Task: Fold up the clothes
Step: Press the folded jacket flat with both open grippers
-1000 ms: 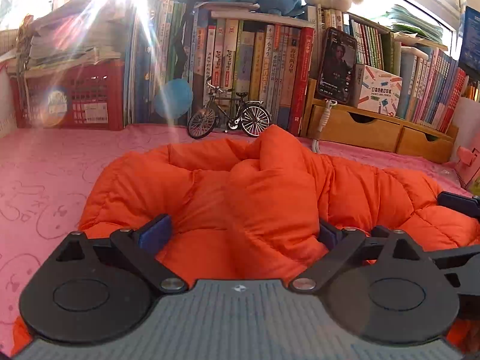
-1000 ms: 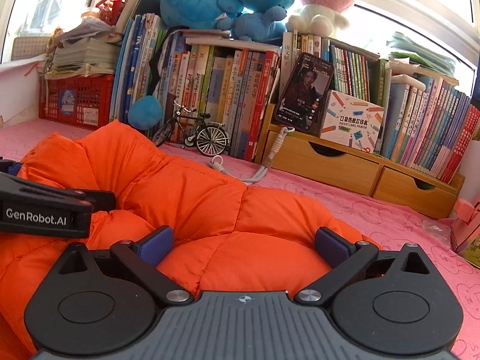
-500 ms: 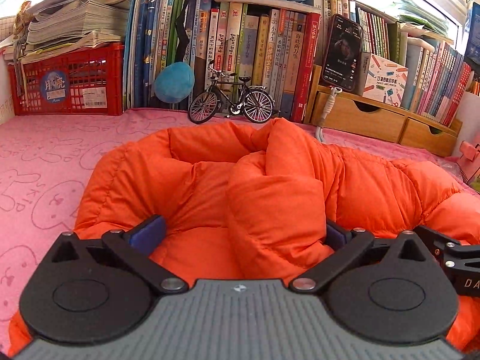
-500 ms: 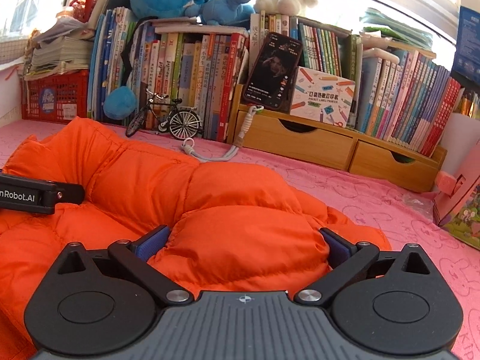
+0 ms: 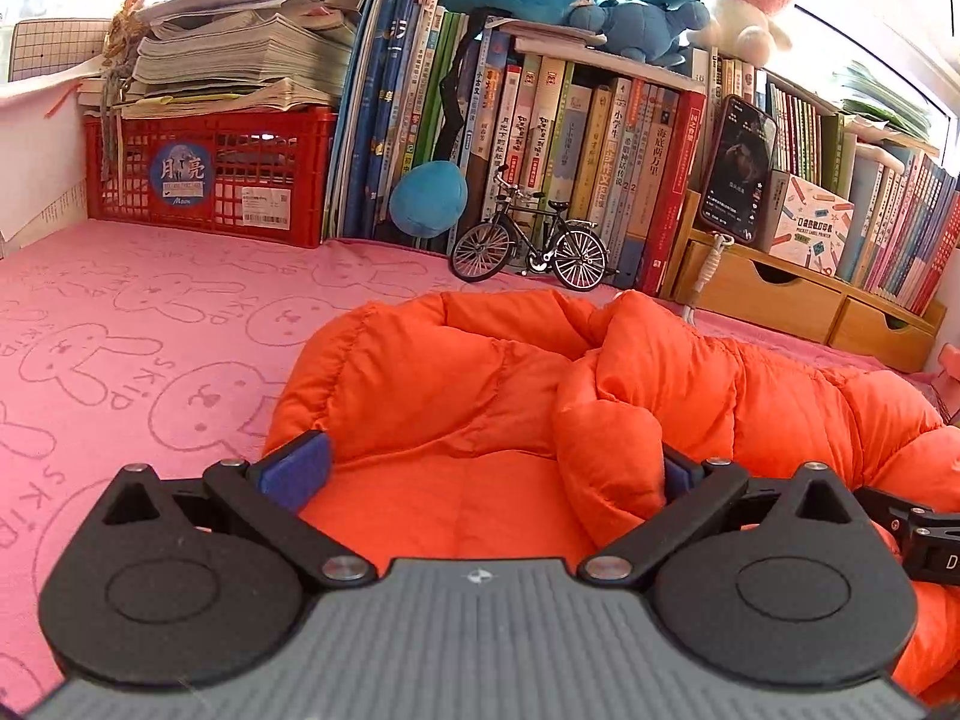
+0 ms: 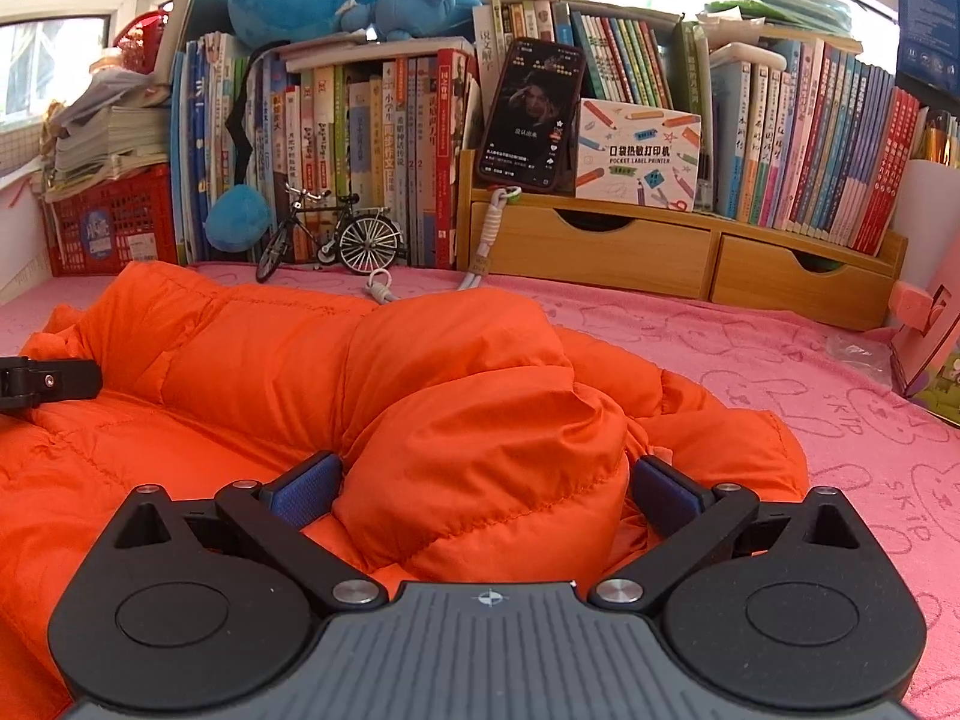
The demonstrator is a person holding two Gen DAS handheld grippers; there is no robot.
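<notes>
A puffy orange down jacket lies bunched on the pink bunny-print cloth. My left gripper is open over its left part, with a raised fold touching the right pad and flat fabric between the fingers. In the right wrist view the jacket spreads to the left, and a thick rolled fold fills the gap of my open right gripper. Part of the other gripper shows at the left edge and, in the left wrist view, at the right edge.
At the back stand a red crate with stacked papers, rows of books, a model bicycle, a phone with a cord, wooden drawers and plush toys. A pink object stands at right.
Both views have pulled back and lifted, showing more of the shelf. The jacket now sits lower and further right in the left view; a rolled fold has come between the right fingers.
</notes>
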